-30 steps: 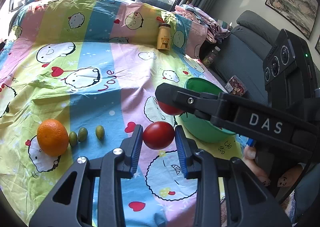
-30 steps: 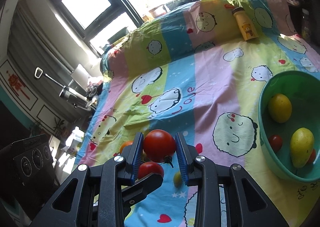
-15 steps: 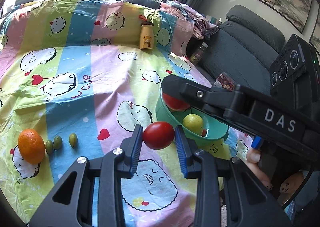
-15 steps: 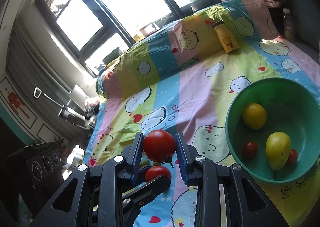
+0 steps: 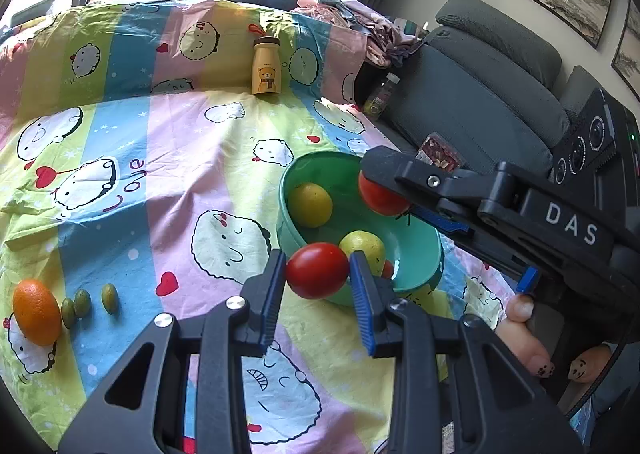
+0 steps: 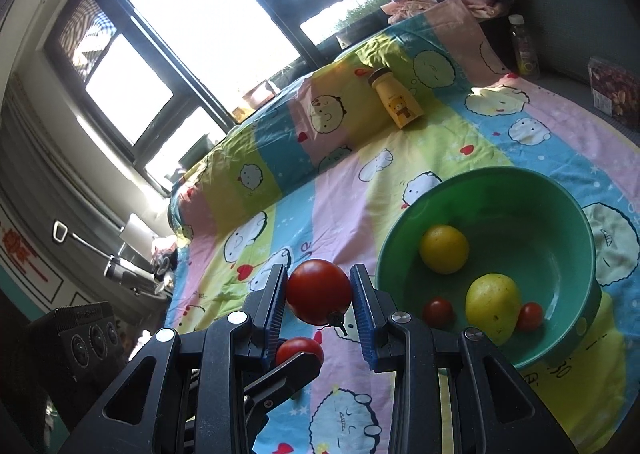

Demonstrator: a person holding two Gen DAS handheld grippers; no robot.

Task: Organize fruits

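Both claws had carried their tomatoes rightward across the bed since a second earlier, so that the green bowl, then half hidden behind the right claw, now lay in plain sight just past both. In the left wrist view, the left claw was narrowly parted and clamped on a red tomato, which hung at the bowl's near rim, the bowl lying just ahead and slightly right of it. From the same view, the right claw reached in from the right and held its own tomato over the bowl's far right side; it looked the nearer of the two to a drop. Its own camera showed its jaws at the same narrow gap, pressed on that stemmed tomato, with the bowl ahead and to the right. Inside sat a yellow fruit, a pear-like fruit and two cherry tomatoes. Well to the left on the bed, an orange and three olives lay in a row, not yet gathered. Each round tomato likely needed only a short carry inward before release.
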